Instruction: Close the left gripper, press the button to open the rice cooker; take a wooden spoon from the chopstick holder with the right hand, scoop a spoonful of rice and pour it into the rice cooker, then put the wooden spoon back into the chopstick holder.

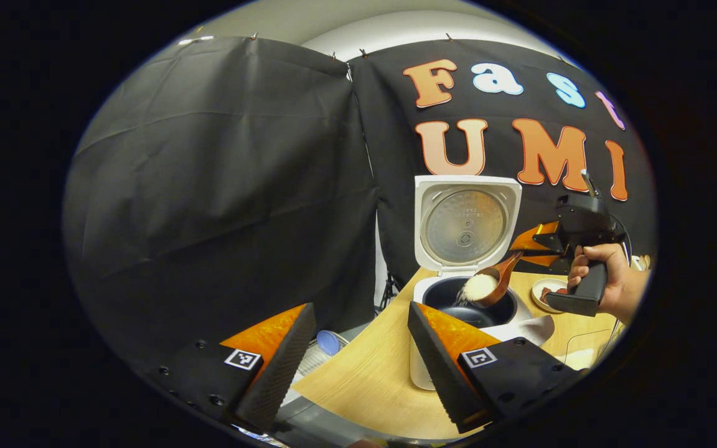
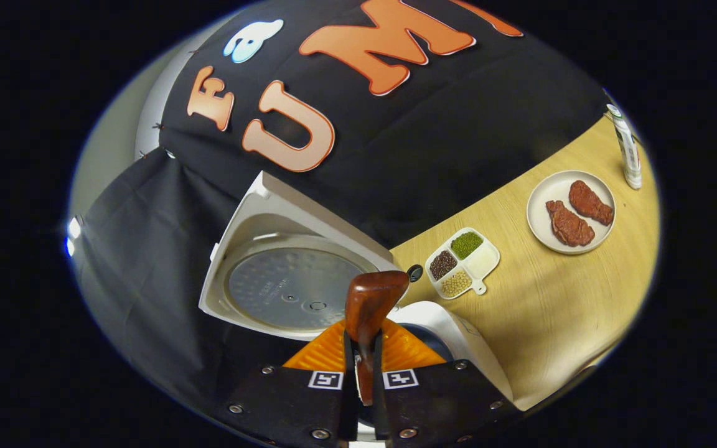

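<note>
Clenching the wooden spoon (image 1: 496, 278) by its handle, my right tongs (image 1: 536, 244) held its rice-laden bowl tilted over the open rice cooker (image 1: 467, 308), left tongs (image 1: 358, 354) released nearby, farther off.

Plate (image 2: 540, 219) of meat (image 2: 579, 214), grain tray (image 2: 483, 261)

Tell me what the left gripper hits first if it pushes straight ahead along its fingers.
Likely the booth wall: the left gripper, open, points just left of the open rice cooker, past the table edge. Depth is unclear; its right finger could clip the cooker.
</note>
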Demonstrator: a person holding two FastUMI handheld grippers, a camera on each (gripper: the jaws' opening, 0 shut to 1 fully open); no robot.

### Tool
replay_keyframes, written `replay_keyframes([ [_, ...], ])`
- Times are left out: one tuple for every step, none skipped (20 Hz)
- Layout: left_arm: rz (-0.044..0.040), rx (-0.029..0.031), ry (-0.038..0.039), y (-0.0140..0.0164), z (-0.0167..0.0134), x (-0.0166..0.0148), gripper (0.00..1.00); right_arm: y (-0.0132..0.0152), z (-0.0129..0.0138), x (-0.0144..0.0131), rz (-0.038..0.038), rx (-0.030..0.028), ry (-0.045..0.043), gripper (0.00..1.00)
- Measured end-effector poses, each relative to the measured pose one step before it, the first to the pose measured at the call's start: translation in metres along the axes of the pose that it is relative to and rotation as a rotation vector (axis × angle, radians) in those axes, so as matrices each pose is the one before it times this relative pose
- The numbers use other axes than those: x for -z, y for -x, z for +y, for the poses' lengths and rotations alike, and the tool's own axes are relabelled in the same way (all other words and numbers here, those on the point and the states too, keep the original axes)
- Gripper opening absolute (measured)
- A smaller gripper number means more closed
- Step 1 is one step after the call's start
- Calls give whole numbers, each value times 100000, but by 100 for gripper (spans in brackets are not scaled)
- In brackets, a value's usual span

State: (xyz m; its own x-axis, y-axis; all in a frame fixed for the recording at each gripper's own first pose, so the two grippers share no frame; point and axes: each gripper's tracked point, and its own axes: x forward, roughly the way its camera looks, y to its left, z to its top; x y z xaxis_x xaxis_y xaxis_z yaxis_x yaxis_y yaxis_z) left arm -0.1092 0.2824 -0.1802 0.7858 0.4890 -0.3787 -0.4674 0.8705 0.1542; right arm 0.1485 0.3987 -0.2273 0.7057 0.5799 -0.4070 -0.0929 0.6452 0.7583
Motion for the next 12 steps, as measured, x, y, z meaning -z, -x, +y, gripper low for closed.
replay_keyframes([
  [223,-524,-144,41,350,298,100,-202,197,-14,-410,547,3877,9],
  [528,-156,226,20,183,210,99,-55,66,-148,-678,92,3126,9],
  [455,-412,439,123,370,197,100,1,317,-26,-501,-180,3640,9],
  [485,-241,316,-117,264,115,100,-70,301,-112,-512,-269,2399,9],
  [395,-366,157,-2,142,118,100,-82,99,99,-420,-208,2449,9],
  [131,-28,267,-15,202,-97,100,85,-23,-36,-261,6,2109,9],
  [376,225,59,-27,-48,50,100,-43,115,76,-151,-108,2423,9],
  [119,30,-218,3,94,-22,100,27,105,-146,-357,-325,2724,9],
  [-51,330,-410,-54,-219,-97,100,54,297,-137,-74,-270,2645,9],
  [-283,-161,-588,67,-30,13,99,154,189,-223,-356,-351,2140,9],
  [-126,115,-522,94,161,217,99,176,302,-248,-532,-751,2375,9],
  [186,116,-302,48,-18,14,100,91,165,-241,-794,-625,2848,9],
])
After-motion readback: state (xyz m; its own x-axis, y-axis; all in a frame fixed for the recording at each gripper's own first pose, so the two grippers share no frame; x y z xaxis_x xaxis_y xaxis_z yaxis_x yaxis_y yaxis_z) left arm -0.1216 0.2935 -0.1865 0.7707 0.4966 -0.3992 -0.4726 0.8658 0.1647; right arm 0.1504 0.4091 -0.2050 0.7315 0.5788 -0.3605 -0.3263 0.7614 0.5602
